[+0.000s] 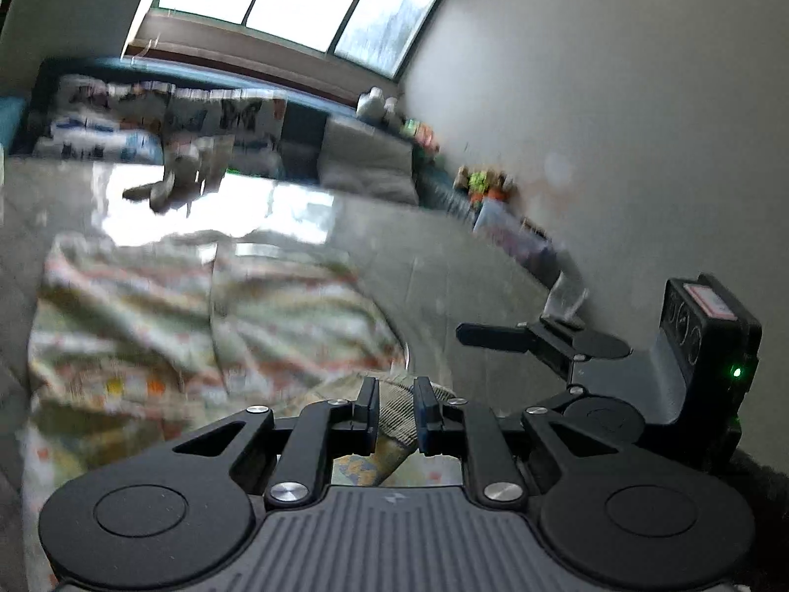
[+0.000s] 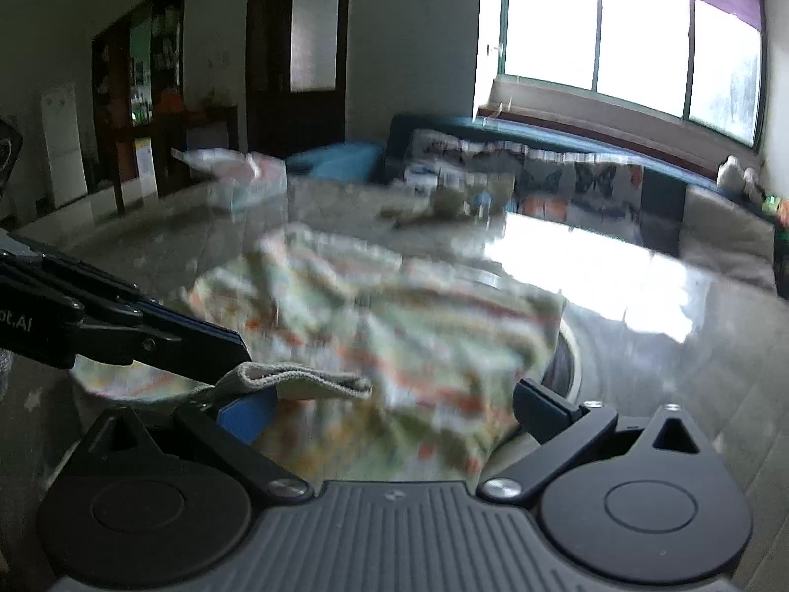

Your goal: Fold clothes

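Left claw pinching the garment's hem

The left claw [image 1: 397, 407] grips the ribbed hem of the patterned garment [image 1: 197, 315], which lies spread mid-tabletop [image 1: 434, 251]; the right claw [image 2: 394, 409] hangs wide open just above it.

Ahead of the left tool [image 1: 397, 412], the patterned garment [image 1: 197, 325] covers the desk [image 1: 444, 246]. Bare desk lies beyond and rightward; a small crumpled cloth [image 1: 172, 182] sits far ahead.

I'm seeing a glossy grey table [image 2: 641, 296] carrying the patterned garment [image 2: 394, 325], spread and rumpled; a small greyish crumpled cloth [image 2: 434, 209] is lying farther back.
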Available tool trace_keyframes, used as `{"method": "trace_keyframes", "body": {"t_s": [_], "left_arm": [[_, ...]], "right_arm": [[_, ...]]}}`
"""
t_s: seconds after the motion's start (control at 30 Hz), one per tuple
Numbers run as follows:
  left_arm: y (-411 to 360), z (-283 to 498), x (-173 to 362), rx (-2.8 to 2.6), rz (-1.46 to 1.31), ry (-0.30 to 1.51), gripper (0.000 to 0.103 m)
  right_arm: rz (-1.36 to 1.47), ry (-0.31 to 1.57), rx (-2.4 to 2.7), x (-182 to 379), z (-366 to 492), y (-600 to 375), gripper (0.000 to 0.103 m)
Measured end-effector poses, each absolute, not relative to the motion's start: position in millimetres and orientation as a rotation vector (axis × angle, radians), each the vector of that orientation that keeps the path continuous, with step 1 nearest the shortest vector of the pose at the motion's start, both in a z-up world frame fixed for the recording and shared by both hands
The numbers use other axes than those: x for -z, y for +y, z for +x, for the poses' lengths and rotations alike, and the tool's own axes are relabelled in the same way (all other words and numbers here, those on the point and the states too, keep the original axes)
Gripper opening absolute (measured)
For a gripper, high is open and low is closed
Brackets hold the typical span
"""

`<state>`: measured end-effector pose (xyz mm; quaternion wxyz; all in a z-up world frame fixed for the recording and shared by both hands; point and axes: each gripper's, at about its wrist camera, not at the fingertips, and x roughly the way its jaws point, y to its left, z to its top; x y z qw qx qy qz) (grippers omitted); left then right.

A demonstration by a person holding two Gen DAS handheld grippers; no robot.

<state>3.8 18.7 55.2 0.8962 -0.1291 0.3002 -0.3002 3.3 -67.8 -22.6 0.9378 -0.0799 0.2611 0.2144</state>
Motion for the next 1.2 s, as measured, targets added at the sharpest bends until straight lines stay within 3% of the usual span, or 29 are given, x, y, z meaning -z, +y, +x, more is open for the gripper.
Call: {"method": "trace_keyframes", "body": {"t_s": [0.13,0.33,0.43,0.57,0.93,1.1,1.2], "left_arm": [[17.1,12.9,-49.0,0.65,-0.306,0.635,0.019],[4.4,24.7,-9.5,0.638,-0.324,0.811,0.02],[12.4,19.7,-17.9,0.638,-0.323,0.783,0.021],[35.1,19.2,-29.8,0.553,-0.302,0.736,0.031],[73.0,35.8,-8.5,0.373,-0.259,0.776,0.031],[71.3,16.0,-23.3,0.379,-0.181,0.73,0.048],[66.1,2.9,-24.8,0.388,-0.118,0.725,0.048]], "right_arm": [[-0.187,0.515,-0.431,22.3,6.8,-71.1,0.103],[-0.241,0.633,-0.31,50.0,8.3,-83.7,0.103],[-0.23,0.612,-0.279,41.3,5.5,-92.3,0.103],[-0.188,0.6,-0.296,31.9,11.3,-87.7,0.103],[-0.28,0.677,-0.34,58.1,34.7,-51.4,0.103],[-0.292,0.665,-0.351,48.7,20.7,-53.9,0.103],[-0.292,0.655,-0.401,45.3,9.7,-46.1,0.103]]}}
